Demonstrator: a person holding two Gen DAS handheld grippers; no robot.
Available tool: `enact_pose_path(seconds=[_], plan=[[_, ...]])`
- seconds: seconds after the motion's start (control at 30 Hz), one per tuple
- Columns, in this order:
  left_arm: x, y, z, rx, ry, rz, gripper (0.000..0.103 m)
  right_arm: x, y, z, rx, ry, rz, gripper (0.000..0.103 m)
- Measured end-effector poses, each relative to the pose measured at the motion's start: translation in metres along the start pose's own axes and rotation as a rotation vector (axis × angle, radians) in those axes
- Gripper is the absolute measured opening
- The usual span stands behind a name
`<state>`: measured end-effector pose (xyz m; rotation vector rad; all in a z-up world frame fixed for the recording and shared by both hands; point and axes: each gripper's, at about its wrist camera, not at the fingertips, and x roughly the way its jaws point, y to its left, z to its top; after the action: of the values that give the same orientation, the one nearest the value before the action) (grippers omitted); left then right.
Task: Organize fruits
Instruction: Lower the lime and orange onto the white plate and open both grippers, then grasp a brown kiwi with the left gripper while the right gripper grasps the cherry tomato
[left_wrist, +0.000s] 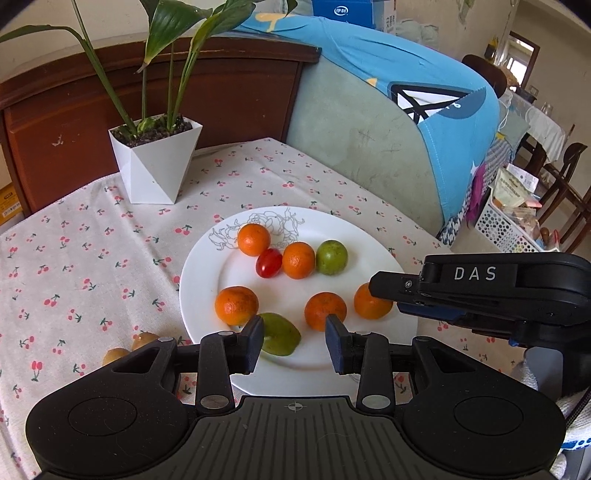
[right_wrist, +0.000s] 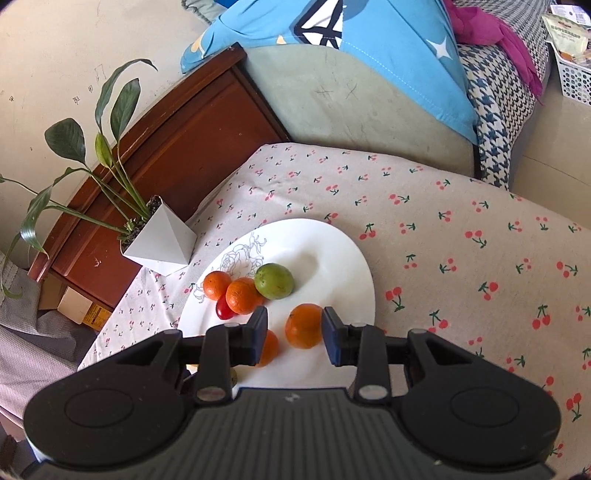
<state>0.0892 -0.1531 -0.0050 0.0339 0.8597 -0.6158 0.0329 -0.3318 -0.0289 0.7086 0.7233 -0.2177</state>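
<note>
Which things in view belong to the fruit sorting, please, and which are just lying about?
Job: white plate, oranges, red tomato, green fruits, two brownish fruits off the plate.
Lying about: potted plant, wooden cabinet, blue cloth, basket.

place: home living room | cues: sofa (left_wrist: 369, 147), potted plant (left_wrist: 155, 155), cherry-print tablecloth (left_wrist: 74, 258)

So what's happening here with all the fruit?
A person holds a two-finger gripper in each hand over a white plate of small fruit on a cherry-print tablecloth. The left gripper hangs above a green fruit at the plate's near edge, jaws open, holding nothing. The right gripper has an orange between its open jaws, seemingly not gripped yet. Two yellowish fruits lie off the plate.
</note>
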Motion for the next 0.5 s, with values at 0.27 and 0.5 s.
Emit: enact_pose_path(seconds=[0.27, 0.5], plan=[[-0.023, 0.024, 0.021, -0.075, -0.068, 0.013, 0.053, -0.008, 0.017, -0.001, -0.088, -0.054, 0.062, 0.038], [-0.047, 0.054, 0.033, -0.124, -0.115, 0.073, 0.06, -0.011, 0.045, -0.016, -0.253, -0.05, 0.143, 0.039]])
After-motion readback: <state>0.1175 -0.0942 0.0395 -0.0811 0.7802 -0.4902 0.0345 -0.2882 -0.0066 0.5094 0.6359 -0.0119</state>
